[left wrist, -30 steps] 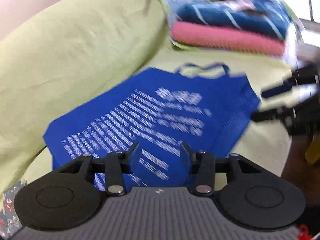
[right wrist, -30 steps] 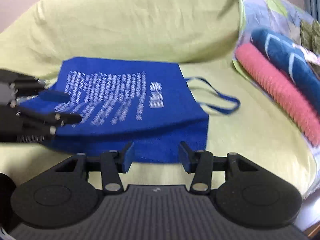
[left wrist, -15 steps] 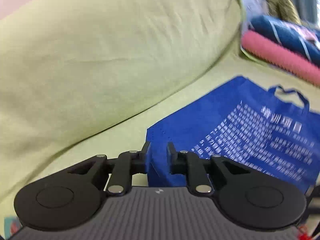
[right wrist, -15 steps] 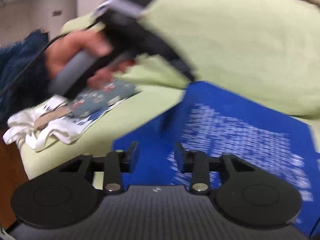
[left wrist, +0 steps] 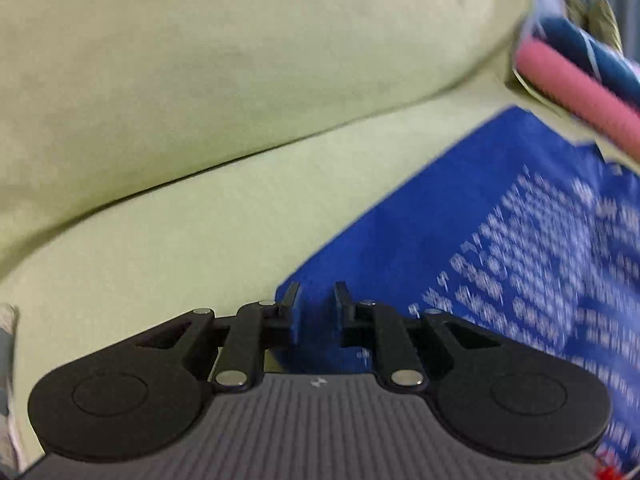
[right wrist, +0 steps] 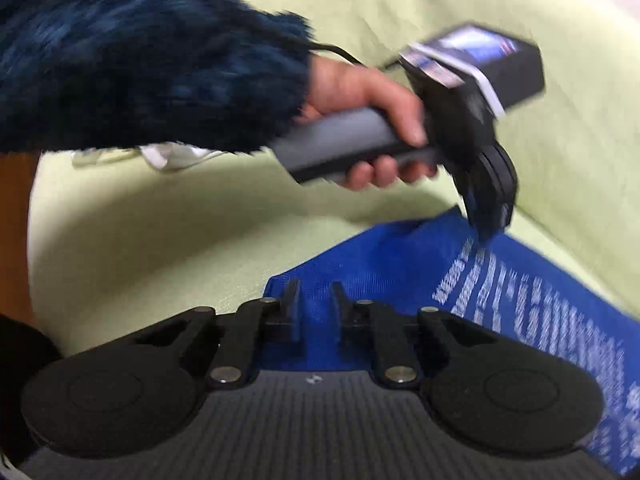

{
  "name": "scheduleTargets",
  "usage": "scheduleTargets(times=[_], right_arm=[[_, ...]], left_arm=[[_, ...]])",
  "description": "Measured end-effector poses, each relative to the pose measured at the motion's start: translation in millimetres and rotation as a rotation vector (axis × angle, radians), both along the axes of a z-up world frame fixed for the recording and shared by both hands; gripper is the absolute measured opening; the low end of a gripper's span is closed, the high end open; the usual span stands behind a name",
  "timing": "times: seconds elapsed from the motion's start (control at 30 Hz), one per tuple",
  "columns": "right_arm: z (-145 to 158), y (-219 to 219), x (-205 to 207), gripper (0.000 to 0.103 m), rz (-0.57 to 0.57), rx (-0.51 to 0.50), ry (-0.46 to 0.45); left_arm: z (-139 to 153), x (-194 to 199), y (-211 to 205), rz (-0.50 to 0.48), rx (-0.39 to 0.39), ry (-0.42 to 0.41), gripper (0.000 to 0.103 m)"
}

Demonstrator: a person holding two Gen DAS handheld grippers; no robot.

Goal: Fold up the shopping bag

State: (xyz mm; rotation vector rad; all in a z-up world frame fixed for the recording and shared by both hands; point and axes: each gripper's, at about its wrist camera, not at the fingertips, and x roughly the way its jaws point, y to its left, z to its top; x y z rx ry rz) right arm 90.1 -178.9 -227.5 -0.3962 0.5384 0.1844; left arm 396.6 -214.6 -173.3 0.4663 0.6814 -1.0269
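Note:
A blue shopping bag point(left wrist: 460, 240) with white print lies flat on a pale green seat point(left wrist: 180, 240). My left gripper point(left wrist: 316, 296) sits at one corner of the bag, its jaws narrow with blue fabric between the pads. In the right wrist view the left gripper point(right wrist: 486, 226) pinches that far corner, which rises slightly off the seat. My right gripper point(right wrist: 314, 294) is at the near corner of the bag point(right wrist: 400, 264); its jaws are closing with the bag's edge between them.
A green back cushion point(left wrist: 240, 60) rises behind the seat. Folded pink and blue towels point(left wrist: 580, 92) are stacked at the far right. A hand point(right wrist: 360, 88) in a fuzzy dark blue sleeve point(right wrist: 140, 60) holds the left gripper. White cloth point(right wrist: 172, 156) lies behind it.
Both grippers swung from the bag's middle and long side to two corners at its bottom end. Both pairs of jaws narrowed onto the fabric.

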Motion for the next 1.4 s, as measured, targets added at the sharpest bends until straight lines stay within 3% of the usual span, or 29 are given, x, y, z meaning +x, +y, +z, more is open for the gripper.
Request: scheduleTargets(times=[0.13, 0.2, 0.23, 0.47, 0.63, 0.97, 1.23, 1.4], right_arm=[[19, -17, -16, 0.02, -0.108, 0.11, -0.01], [33, -32, -36, 0.031, -0.181, 0.196, -0.028], [38, -39, -46, 0.036, -0.219, 0.231, -0.036], [50, -90, -132, 0.04, -0.563, 0.393, -0.068], [59, -106, -191, 0.048, -0.694, 0.431, -0.098], [87, -92, -265, 0.061, -0.738, 0.427, -0.214], [89, -89, -280, 0.061, -0.733, 0.425, -0.244], [78, -103, -279, 0.064, -0.758, 0.435, -0.222]], left_arm=[[26, -22, 5, 0.106, 0.035, -0.061, 0.019], [45, -42, 17, 0.166, 0.044, -0.071, 0.027], [54, -54, 23, 0.196, 0.049, -0.068, 0.038], [83, -150, 63, 0.406, 0.075, 0.033, 0.05], [86, -219, 76, 0.505, 0.149, 0.053, 0.051], [131, -323, 109, 0.47, 0.09, -0.026, 0.058], [142, -356, 117, 0.41, 0.04, -0.077, 0.06], [136, -369, 101, 0.289, 0.002, -0.189, 0.079]])
